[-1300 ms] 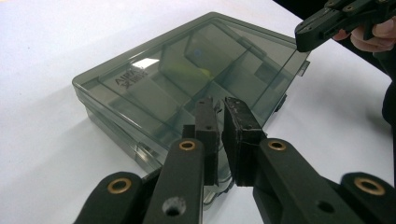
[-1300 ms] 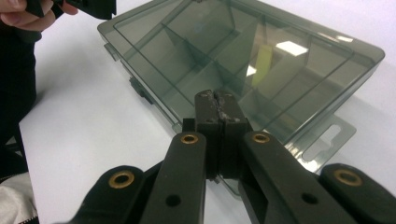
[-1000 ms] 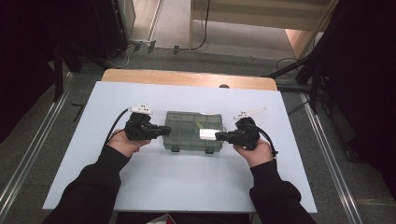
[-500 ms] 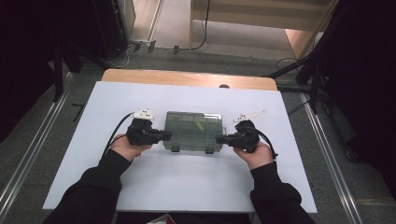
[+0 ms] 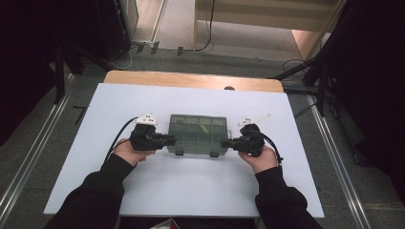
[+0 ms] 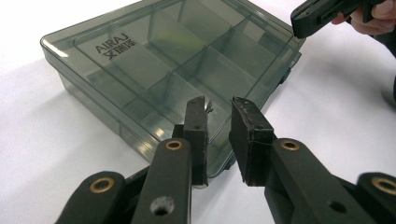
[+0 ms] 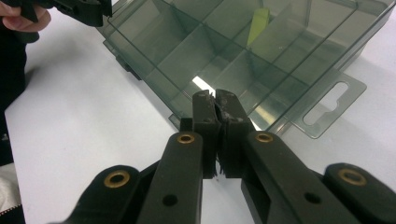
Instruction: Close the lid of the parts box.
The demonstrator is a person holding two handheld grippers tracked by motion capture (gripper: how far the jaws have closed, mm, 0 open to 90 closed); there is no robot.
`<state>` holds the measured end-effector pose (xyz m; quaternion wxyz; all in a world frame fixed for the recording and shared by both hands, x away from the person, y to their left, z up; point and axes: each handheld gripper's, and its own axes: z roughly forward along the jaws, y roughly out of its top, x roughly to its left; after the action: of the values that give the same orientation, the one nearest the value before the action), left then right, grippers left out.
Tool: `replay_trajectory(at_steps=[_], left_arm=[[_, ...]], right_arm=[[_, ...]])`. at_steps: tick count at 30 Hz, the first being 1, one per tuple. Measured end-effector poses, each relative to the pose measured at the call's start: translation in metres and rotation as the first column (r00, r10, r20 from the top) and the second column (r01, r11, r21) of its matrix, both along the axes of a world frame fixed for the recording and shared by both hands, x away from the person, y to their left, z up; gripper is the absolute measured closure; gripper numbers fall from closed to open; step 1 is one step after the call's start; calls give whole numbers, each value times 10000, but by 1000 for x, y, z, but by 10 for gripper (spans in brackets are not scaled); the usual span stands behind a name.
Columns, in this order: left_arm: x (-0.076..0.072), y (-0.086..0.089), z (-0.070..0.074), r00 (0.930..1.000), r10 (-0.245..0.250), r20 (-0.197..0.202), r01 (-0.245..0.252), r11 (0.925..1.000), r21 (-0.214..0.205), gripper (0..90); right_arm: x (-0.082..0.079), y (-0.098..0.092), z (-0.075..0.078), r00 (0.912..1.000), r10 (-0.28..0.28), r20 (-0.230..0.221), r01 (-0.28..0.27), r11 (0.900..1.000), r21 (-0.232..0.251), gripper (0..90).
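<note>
A smoky clear plastic organiser box [image 5: 198, 133] lies shut in the middle of the white table [image 5: 191, 195]. Its dividers show through the lid [image 6: 168, 70], and a yellow-green piece [image 7: 258, 21] lies in one far compartment. My left gripper [image 6: 218, 105] is at the box's left near corner. Its jaws have just been opening, and a small gap with nothing in it stands between the pads. My right gripper [image 7: 215, 95] is at the right near corner beside the hang tab [image 7: 329, 105], its pads pressed together. From above, the left gripper [image 5: 171, 141] and right gripper [image 5: 224, 142] flank the box.
Two latches [image 5: 179, 152] sit on the box's near edge. A wooden strip [image 5: 191, 80] runs along the table's far side, and metal rails [image 5: 334, 157] flank the table. Cables lie on the floor [image 5: 124, 59] beyond.
The left gripper's jaws have parted a little. Both hands and the box stay almost where they were.
</note>
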<state>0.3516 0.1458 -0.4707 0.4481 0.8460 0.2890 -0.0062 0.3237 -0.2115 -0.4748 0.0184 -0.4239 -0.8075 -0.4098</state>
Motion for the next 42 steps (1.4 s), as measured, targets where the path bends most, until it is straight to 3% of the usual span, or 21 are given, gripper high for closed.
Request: replay_trajectory(at_steps=[3,4,5,7,9,17,25,33,42], left_arm=[[0,-1,-2,9999,-82,-58,82,10000,34,758],[0,-2,-3,9999,-119,-95,122,9996,237,758],[-1,-3,-5,9999,-146,-70,147,9998,159,759],[-2,-4,-5,9997,-229,2,229,9995,196,755],[-3,-5,-5,9994,-327,76,326,9994,131,656],[-8,0,2,9992,-337,-210,338,9994,12,529],[-19,12,2,9995,-280,-167,279,9996,-95,384],[-35,19,2,9980,-613,165,618,9976,-300,328],[-45,33,-5,9994,-262,208,264,9996,-93,308]], right_arm=[[0,-1,-1,10000,-13,-5,13,10000,89,885],[0,0,-1,10000,-8,-69,8,10000,-17,882],[0,1,-3,9999,-13,-134,11,9998,-180,885],[0,1,-5,9998,14,-208,-14,10000,-27,874],[-2,2,-3,9999,90,-45,-90,9998,-173,827],[-11,5,-1,9995,243,187,-246,9996,152,662],[-23,2,-2,9987,340,377,-355,9986,395,505],[-34,0,-1,9947,455,925,-516,9965,653,345],[-45,-1,-6,9914,633,1143,-726,9942,788,276]])
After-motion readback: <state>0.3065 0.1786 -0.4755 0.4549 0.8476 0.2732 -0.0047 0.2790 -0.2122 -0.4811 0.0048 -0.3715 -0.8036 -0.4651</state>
